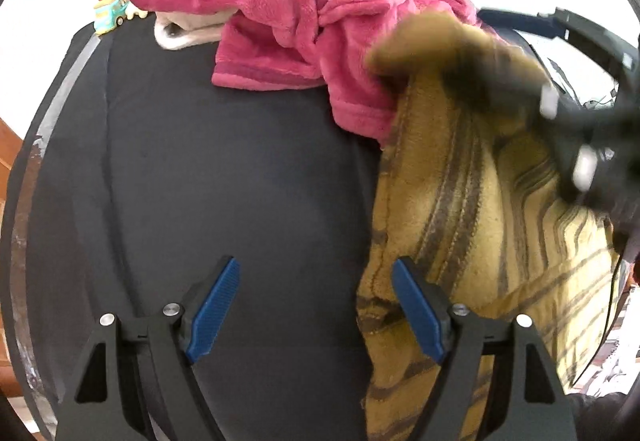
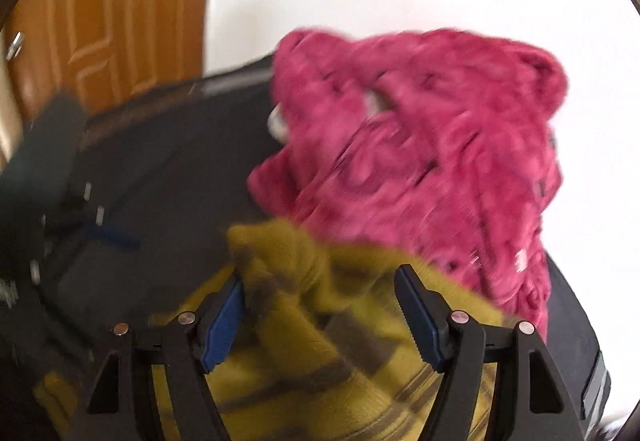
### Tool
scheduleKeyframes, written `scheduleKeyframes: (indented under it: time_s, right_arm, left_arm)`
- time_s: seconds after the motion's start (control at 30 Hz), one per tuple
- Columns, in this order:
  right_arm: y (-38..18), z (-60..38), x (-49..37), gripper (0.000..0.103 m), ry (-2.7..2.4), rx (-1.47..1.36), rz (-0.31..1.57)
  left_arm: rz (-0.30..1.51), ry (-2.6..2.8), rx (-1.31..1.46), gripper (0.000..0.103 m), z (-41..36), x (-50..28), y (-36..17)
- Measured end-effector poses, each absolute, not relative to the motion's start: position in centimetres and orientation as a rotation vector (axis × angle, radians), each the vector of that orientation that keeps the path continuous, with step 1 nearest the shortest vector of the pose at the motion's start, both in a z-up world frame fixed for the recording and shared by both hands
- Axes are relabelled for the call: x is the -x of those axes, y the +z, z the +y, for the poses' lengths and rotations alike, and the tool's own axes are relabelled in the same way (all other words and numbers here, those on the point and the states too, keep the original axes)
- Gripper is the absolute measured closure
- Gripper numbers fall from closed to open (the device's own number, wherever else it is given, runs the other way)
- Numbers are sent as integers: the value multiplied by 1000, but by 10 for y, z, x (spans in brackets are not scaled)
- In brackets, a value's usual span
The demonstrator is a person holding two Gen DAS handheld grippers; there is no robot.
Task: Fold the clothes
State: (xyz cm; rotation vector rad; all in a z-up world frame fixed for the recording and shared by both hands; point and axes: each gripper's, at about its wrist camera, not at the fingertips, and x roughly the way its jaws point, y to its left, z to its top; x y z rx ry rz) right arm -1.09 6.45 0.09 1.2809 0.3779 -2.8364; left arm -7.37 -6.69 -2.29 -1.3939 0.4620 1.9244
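Two pairs of tongs work over a dark worktop (image 1: pixel 224 169) strewn with clothes. We see our left tongs (image 1: pixel 316 305) from their own camera, pointing steeply down, their blue pads (image 1: pixel 214 311) standing wide apart with nothing between them but bare dark surface. The right-hand pad sits over the edge of a mustard-yellow garment with dark stripes (image 1: pixel 452 209), which drapes down the right side of that view; we cannot tell whether pad and cloth touch.

Our right tongs (image 2: pixel 320 313) also stand well apart, and a bunched fold of the same yellow striped garment (image 2: pixel 296 321) lies between them. Its cloth presses against the left pad, while a gap shows before the right pad, so we do not read this as a firm clamp. This view is blurred. In the left view the right tongs (image 1: pixel 532 81) appear as a dark smear at the upper right, at the top of the yellow garment.

Behind it, a crumpled pink fleece garment (image 1: pixel 304 1) is heaped at the far side of the worktop, on top of a white cloth (image 1: pixel 180 33). Beside that cloth, a small toy bus (image 1: pixel 114 11) stands at the worktop's far left edge. An orange-brown wooden door (image 2: pixel 112 13) shows beyond.
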Motion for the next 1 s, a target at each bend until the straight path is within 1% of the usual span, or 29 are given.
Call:
scheduleKeyframes:
  time_s: [0.07, 0.17, 0.23, 0.37, 0.43, 0.53, 0.7, 0.93, 1.0]
  right_arm:
    - [11, 74, 18, 29, -2900, -1250, 286]
    - [19, 109, 32, 29, -2973, -1266, -61]
    - [15, 128, 39, 29, -2974, -1321, -207]
    - [9, 144, 34, 29, -2944, -1343, -292]
    - [10, 144, 24, 29, -2932, -1339, -277]
    - [6, 145, 3, 29, -2944, -1375, -275]
    - [-10, 160, -40, 29, -2996, -1457, -408]
    - [-23, 190, -111, 29, -3135, -1551, -577]
    - [-28, 198, -127, 29, -3171, -1606, -576]
  left_arm:
    - [470, 1918, 1401, 21, -66, 74, -25]
    - [470, 1910, 1406, 21, -66, 73, -24]
    - [464, 1907, 1409, 21, -67, 73, -24]
    - [437, 1918, 1433, 21, -73, 79, -23]
    - [422, 1935, 1449, 21, -76, 85, -21]
    - [354, 1944, 1461, 21, -75, 96, -15]
    - [342, 1963, 1333, 21, -50, 104, 16]
    - [423, 1948, 1200, 20, 0, 111, 50]
    - [453, 1985, 1219, 20, 11, 129, 27]
